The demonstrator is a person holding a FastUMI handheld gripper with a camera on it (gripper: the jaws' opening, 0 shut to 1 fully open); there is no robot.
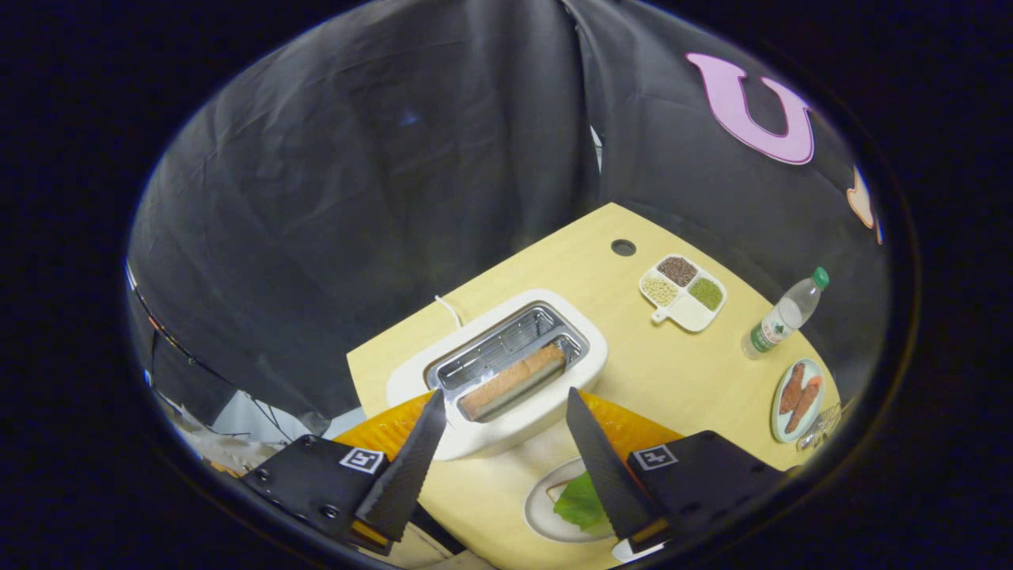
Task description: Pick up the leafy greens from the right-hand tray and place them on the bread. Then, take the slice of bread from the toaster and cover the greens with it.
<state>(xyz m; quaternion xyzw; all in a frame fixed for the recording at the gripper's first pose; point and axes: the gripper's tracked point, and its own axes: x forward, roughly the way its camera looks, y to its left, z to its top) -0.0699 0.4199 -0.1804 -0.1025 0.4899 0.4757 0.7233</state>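
from the gripper view, the gripper hangs above a pale wooden table with its fingers spread wide and nothing between them. just ahead of the fingertips sits a white toaster, and a slice of bread stands in the nearer of its two slots, its brown top edge showing. under the toaster lies an orange mat. below the right finger, a white plate holds the leafy greens; the greens seem to rest on something pale, though i cannot tell whether it is bread. beyond the toaster, a white divided dish holds seeds or beans in three of its sections. further right stand a clear bottle with a green cap and a small plate of sausages.
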